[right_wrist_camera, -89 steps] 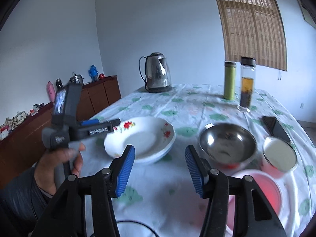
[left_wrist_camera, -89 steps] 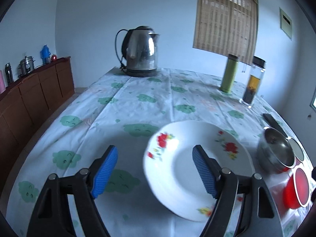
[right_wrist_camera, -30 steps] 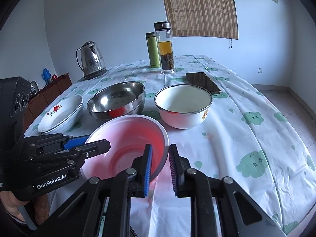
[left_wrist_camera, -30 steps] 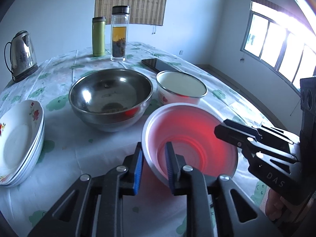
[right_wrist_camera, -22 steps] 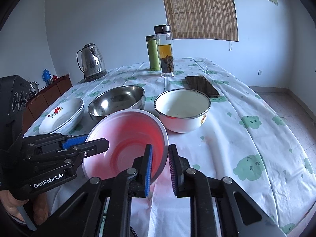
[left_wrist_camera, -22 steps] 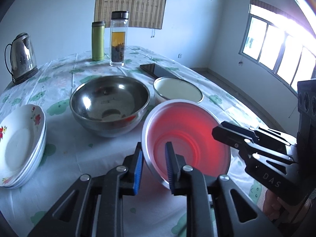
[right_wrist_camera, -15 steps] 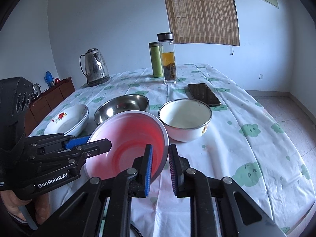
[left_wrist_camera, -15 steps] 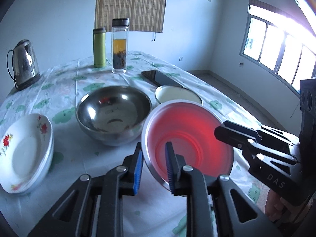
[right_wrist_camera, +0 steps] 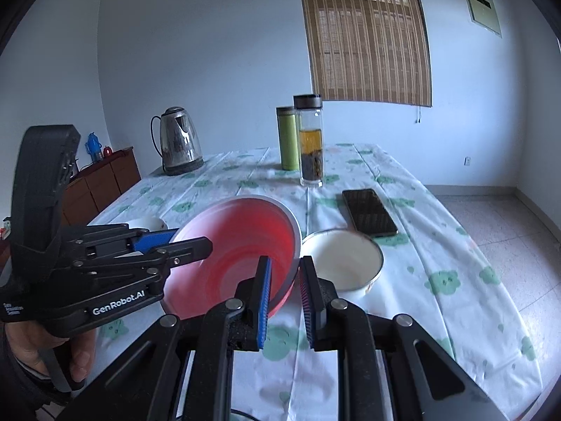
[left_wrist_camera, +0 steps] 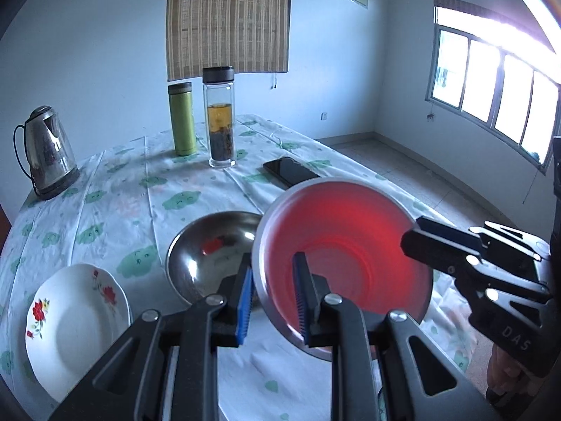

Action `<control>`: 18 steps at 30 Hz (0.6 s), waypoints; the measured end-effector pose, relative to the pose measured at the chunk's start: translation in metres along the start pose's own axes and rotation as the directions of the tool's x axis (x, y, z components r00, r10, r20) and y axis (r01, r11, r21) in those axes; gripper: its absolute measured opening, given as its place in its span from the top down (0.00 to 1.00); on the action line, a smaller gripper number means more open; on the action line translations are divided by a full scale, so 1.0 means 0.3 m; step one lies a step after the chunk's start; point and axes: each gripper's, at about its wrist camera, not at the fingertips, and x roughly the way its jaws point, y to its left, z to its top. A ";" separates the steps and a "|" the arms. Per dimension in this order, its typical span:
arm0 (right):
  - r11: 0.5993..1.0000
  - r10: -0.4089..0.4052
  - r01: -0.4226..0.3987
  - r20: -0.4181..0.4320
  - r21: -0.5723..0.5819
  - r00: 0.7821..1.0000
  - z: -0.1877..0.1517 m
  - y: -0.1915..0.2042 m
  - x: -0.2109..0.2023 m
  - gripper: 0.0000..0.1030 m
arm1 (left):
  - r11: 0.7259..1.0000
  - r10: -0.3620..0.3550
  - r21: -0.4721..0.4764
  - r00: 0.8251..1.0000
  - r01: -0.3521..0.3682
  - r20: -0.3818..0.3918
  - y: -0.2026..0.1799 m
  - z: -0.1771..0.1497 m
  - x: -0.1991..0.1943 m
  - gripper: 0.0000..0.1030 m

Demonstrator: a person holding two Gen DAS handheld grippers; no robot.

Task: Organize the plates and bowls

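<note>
Tablecloth [right_wrist_camera: 438,245] — steel bowl [left_wrist_camera: 210,245] half-hidden

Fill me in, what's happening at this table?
A person holds a gripper in each hand, and both are clamped on the rim of the red bowl, left gripper on one side, right gripper on the other. The bowl is tilted, off the table, above the steel bowl and white bowl. The plates sit aside.
</note>
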 end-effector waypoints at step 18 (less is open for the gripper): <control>0.999 -0.023 0.022 -0.018 -0.039 1.000 0.098 0.075 0.136 0.82 | 0.996 -0.027 -0.081 0.991 0.039 0.135 0.170 0.070 0.004 0.81</control>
